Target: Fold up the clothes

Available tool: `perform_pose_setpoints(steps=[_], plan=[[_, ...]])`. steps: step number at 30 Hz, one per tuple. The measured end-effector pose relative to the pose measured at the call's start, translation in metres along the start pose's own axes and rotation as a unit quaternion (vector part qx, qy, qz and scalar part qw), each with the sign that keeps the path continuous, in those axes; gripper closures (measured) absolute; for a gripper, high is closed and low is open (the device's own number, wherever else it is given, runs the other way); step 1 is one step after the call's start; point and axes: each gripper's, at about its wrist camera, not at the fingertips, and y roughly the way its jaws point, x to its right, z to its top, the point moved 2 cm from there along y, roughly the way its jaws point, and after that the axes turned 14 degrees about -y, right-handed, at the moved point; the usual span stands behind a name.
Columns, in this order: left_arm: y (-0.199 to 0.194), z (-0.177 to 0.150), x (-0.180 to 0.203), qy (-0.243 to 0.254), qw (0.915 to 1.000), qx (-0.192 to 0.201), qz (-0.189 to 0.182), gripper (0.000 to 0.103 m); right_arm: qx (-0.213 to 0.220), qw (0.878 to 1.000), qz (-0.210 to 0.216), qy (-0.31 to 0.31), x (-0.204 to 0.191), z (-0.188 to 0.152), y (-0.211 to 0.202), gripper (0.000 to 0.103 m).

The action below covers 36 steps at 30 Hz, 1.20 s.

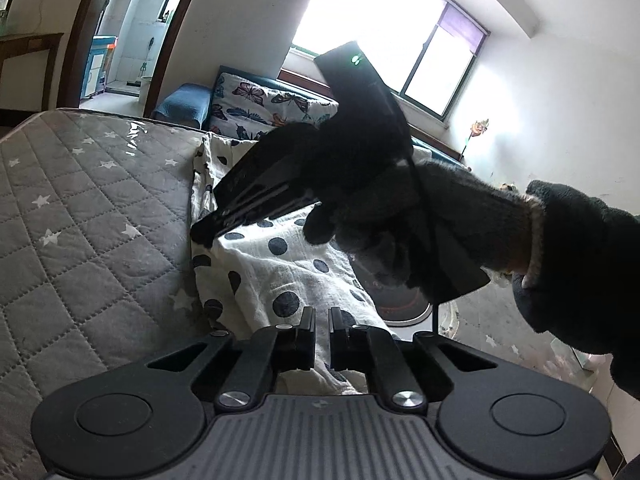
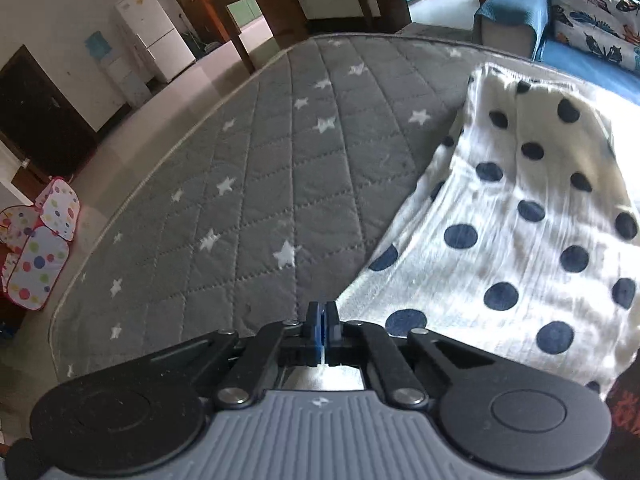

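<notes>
The left gripper [image 1: 321,314] is being held clenched on the white cloth with dark polka dots [image 1: 276,264], a fold of it being pinched between the fingers. In the left wrist view, the right gripper [image 1: 204,234] is being seen beyond, gripped by a gloved hand [image 1: 360,184] and pressed tip-down at the cloth's edge; in its own view the right gripper [image 2: 322,312] is being kept clenched just beside the cloth's near corner, though whether any fabric is being caught between the fingers cannot be told. The cloth [image 2: 520,216] is being spread, partly lifted, over the right part of a grey quilted mattress [image 2: 256,184] printed with white stars. Behind the mattress a blue sofa [image 2: 508,12] is being occupied by a butterfly-patterned cushion [image 2: 592,12]. A white refrigerator [image 2: 154,32] is being shown against the far wall, and a spotted play tent [image 2: 40,240] on the floor to the left. Bright light is being admitted through a window [image 1: 384,24].
</notes>
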Motion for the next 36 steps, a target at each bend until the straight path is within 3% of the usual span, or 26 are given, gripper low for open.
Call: perform_pose_setpoints(steps=[3, 5, 9, 14, 17, 21, 24, 27, 28, 36], plan=[[0.002, 0.005, 0.0, 0.003, 1.0, -0.005, 0.005, 0.096, 0.003, 1.0, 0.021, 0.014, 0.008, -0.001, -0.003, 0.096], [0.002, 0.013, -0.002, 0.005, 1.0, -0.002, 0.006, 0.096, 0.029, 0.999, 0.026, 0.022, 0.019, 0.005, -0.018, 0.095], [0.009, 0.034, -0.001, 0.011, 0.9999, 0.005, 0.01, 0.095, 0.046, 0.998, -0.014, 0.027, 0.041, 0.019, -0.032, 0.094], [0.03, 0.061, 0.004, 0.021, 0.9997, 0.008, 0.008, 0.094, 0.043, 0.997, -0.051, 0.046, 0.071, 0.035, -0.019, 0.093], [0.05, 0.07, 0.003, 0.034, 0.9994, -0.003, 0.004, 0.094, 0.045, 0.996, -0.06, 0.056, 0.083, 0.043, -0.007, 0.074], [0.078, 0.072, -0.013, 0.02, 0.9991, -0.035, 0.017, 0.094, 0.049, 0.994, -0.078, 0.051, 0.092, 0.052, 0.007, 0.071], [0.087, 0.068, -0.02, 0.017, 0.9984, -0.048, 0.024, 0.094, 0.044, 0.995, -0.079, 0.053, 0.099, 0.058, 0.018, 0.073], [0.087, 0.064, -0.025, 0.017, 0.998, -0.056, 0.023, 0.093, 0.032, 0.994, -0.09, 0.055, 0.1, 0.06, 0.03, 0.094], [0.088, 0.063, -0.027, 0.017, 0.9979, -0.058, 0.025, 0.094, 0.033, 0.994, -0.095, 0.052, 0.099, 0.06, 0.032, 0.096], [0.092, 0.055, -0.039, 0.006, 0.9967, -0.073, 0.035, 0.093, 0.079, 0.993, -0.059, 0.062, 0.095, 0.07, 0.03, 0.1]])
